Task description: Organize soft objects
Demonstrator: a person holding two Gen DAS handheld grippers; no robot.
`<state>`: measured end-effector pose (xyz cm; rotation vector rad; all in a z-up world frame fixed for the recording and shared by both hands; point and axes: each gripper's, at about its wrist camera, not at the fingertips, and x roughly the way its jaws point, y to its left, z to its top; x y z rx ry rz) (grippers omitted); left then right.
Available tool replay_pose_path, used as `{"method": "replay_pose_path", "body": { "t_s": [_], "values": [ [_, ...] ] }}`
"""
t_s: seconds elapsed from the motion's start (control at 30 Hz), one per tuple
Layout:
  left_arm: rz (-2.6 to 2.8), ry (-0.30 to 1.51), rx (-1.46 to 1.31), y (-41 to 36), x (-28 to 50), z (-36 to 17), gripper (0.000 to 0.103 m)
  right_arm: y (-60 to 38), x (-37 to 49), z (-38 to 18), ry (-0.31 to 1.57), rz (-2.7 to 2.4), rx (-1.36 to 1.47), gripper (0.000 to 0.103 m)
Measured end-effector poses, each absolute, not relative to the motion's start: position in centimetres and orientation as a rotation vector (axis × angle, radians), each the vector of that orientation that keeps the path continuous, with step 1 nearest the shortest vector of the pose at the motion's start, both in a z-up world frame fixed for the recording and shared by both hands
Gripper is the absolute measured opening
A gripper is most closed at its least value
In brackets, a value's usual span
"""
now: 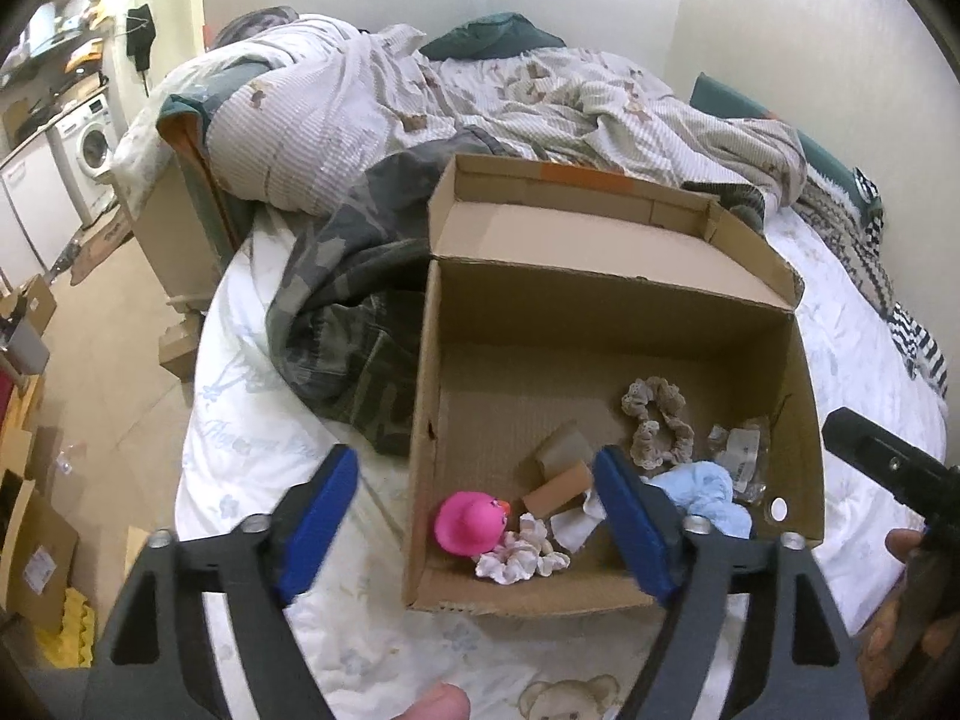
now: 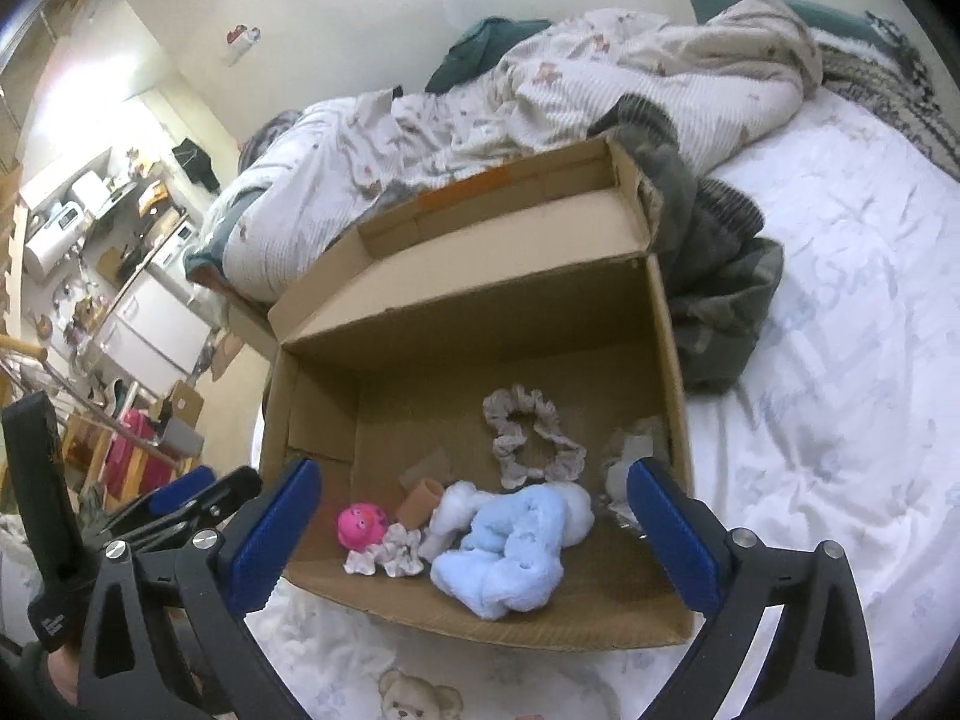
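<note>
Both claws hang spread and empty over the near rim of the open brown cardboard box (image 2: 480,324) on the white printed bed sheet (image 2: 840,360): my left claw (image 1: 474,522) in the lower middle of its frame, my right claw (image 2: 474,531) likewise in its own. Neither grips anything.

Inside the box, along the near wall, lie the soft things: a pale blue fluffy plush (image 2: 510,552) at lower centre of the right view, a round pink rubber toy with a face (image 2: 360,525) to its left, a small white ruffled scrunchie (image 2: 390,555) touching that toy, and a beige lace scrunchie (image 2: 528,432) further in. A short tan cardboard tube (image 2: 423,501) sits between them (hardly soft), and crumpled clear plastic (image 1: 741,450) lies by the right wall.

I judge the collecting mostly done. Next I would look around for leftovers, or fold the lid flap (image 1: 600,240) down, which needs one claw pinching its far edge.
</note>
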<state>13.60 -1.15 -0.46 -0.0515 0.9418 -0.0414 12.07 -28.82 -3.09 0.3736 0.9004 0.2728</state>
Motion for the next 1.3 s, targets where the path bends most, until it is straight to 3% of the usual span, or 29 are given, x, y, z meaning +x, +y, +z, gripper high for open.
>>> {"method": "replay_pose_path", "body": {
  "t_s": [0.07,0.2,0.57,1.3],
  "values": [
    [-0.043,0.936,-0.060,-0.8,13.2,-0.1,0.086,-28.9,11.6,-2.8,0.889,0.262,0.370,0.103],
    [-0.052,0.920,-0.080,-0.1,11.9,0.6,0.102,-28.8,10.3,-1.8,0.861,0.254,0.348,0.103],
    [-0.025,0.889,-0.048,0.3,8.2,1.3,0.102,-27.3,6.6,-2.8,0.878,0.209,0.277,0.103],
    [-0.054,0.899,-0.035,-0.6,8.2,0.5,0.102,-26.5,6.2,-3.2,0.875,0.194,0.242,0.103]
  ]
}}
